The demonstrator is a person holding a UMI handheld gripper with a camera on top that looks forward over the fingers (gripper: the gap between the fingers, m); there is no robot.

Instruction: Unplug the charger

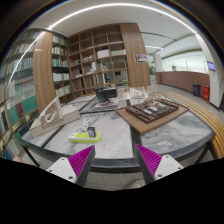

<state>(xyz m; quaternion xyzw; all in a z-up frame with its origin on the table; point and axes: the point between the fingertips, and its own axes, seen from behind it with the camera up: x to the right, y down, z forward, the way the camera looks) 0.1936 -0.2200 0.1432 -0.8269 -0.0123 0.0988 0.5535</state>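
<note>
A small charger (91,130) stands plugged into a green power strip (79,139) that lies on a pale stone-look tabletop (120,135). It is ahead of my left finger and a little beyond it. My gripper (113,156) is open and empty, with its magenta pads (80,160) spread wide over the table's near dark edge. Nothing is between the fingers. The fingers are apart from the charger.
A brown tray with an architectural model (152,110) sits on the table to the right. White models (55,118) stand to the left and further back. Tall bookshelves (95,55) line the far wall. The table's dark rim (112,164) runs just ahead of the fingers.
</note>
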